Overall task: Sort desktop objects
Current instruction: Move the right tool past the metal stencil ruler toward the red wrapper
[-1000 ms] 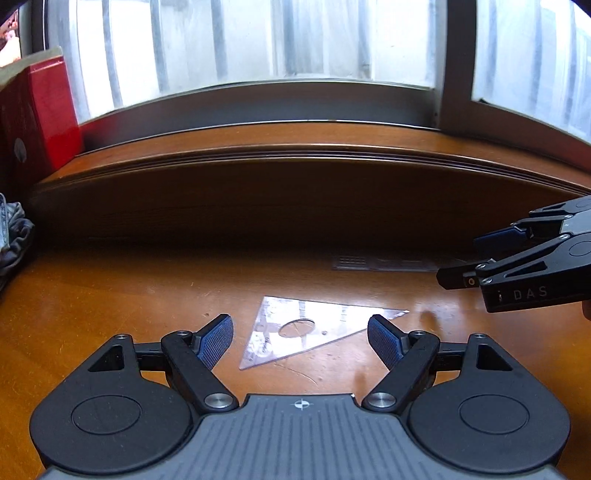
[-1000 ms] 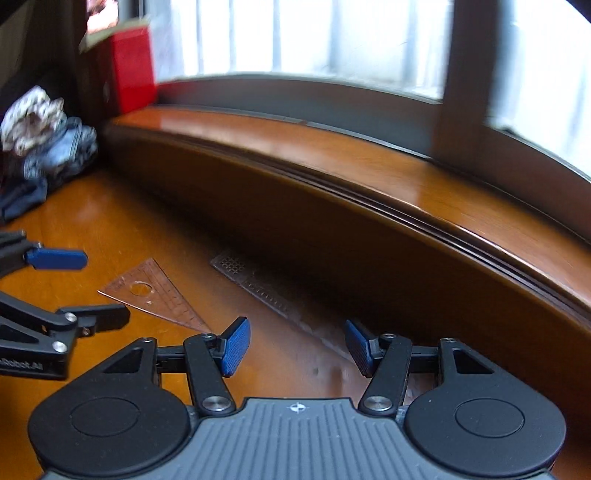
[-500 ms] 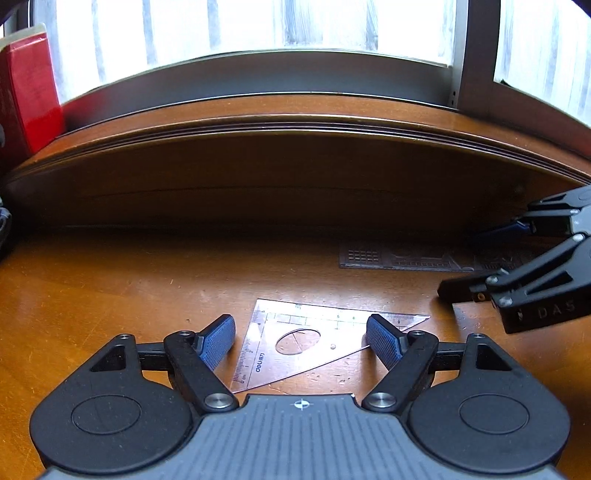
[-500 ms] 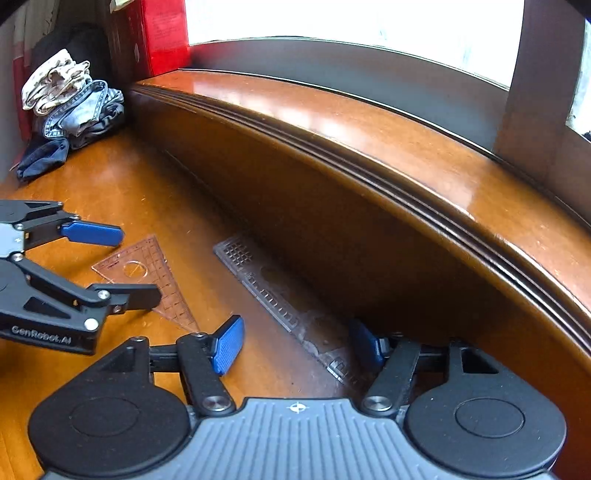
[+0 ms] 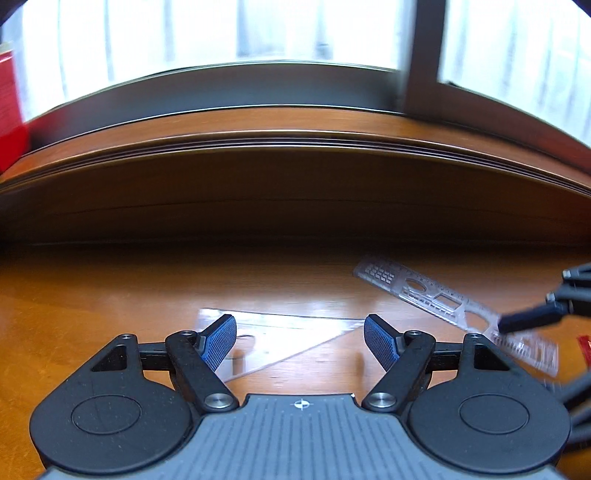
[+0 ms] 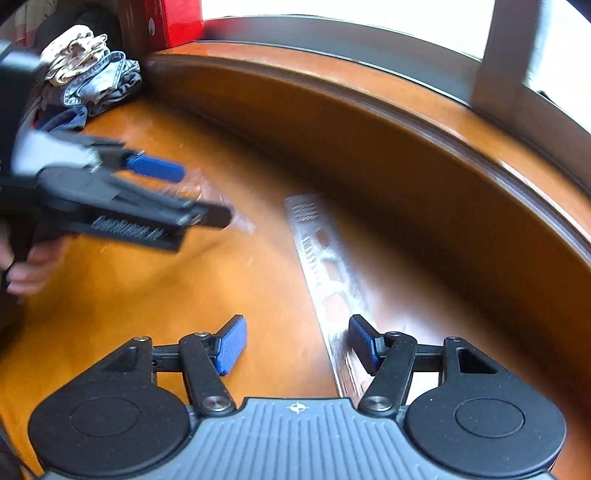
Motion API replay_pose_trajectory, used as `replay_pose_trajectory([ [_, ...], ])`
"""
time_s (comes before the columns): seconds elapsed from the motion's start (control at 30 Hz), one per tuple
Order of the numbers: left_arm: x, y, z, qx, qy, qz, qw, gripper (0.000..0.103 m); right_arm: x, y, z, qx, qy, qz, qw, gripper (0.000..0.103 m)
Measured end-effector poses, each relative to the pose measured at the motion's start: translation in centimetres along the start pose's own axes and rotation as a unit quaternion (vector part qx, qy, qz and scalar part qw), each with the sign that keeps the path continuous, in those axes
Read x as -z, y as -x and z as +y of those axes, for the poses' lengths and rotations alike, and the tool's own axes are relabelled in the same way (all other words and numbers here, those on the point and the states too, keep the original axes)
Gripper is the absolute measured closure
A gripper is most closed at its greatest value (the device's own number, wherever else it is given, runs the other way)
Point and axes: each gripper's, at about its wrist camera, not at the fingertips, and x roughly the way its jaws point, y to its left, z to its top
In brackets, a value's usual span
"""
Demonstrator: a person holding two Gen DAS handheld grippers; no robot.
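A clear triangular set square [image 5: 291, 338] lies flat on the wooden desk [image 5: 110, 295], under and between the open fingers of my left gripper [image 5: 300, 341]. A clear stencil ruler [image 5: 436, 299] lies to its right near the wooden ledge. In the right wrist view the ruler [image 6: 325, 266] runs toward my open right gripper [image 6: 295, 345], its near end by the right fingertip [image 6: 364, 343]. The left gripper [image 6: 192, 195] also shows there, blurred, over the set square [image 6: 236, 221]. One right-gripper finger [image 5: 532, 319] shows over the ruler's end.
A raised wooden window ledge [image 6: 406, 122] curves along the back of the desk. A red box [image 6: 177, 22] stands on it at the left. A pile of folded cloth [image 6: 92, 81] sits at the desk's far left. A small red thing [image 5: 585, 347] lies at the right edge.
My left gripper has moved forward over the set square, which now sits under its fingers. My right gripper has swung left and closer along the ruler. Both stay open.
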Motion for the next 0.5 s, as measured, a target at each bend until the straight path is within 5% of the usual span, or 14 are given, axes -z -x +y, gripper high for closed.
replay_pose_trajectory([
  [0.1,-0.6,-0.6,-0.7,0.034,-0.023,-0.003,0.9992,0.027,2.0,1.7,1.2,0.006,-0.013,0.008,1.0,0.041],
  [0.23,-1.6,-1.3,-2.6,0.082,-0.068,-0.019,0.9942,0.027,4.0,3.6,1.6,0.03,-0.055,0.003,0.998,0.057],
  [0.5,-4.0,-5.5,-5.0,0.144,-0.111,0.005,0.9832,0.027,6.6,5.7,1.6,0.073,-0.114,-0.014,0.991,0.063],
])
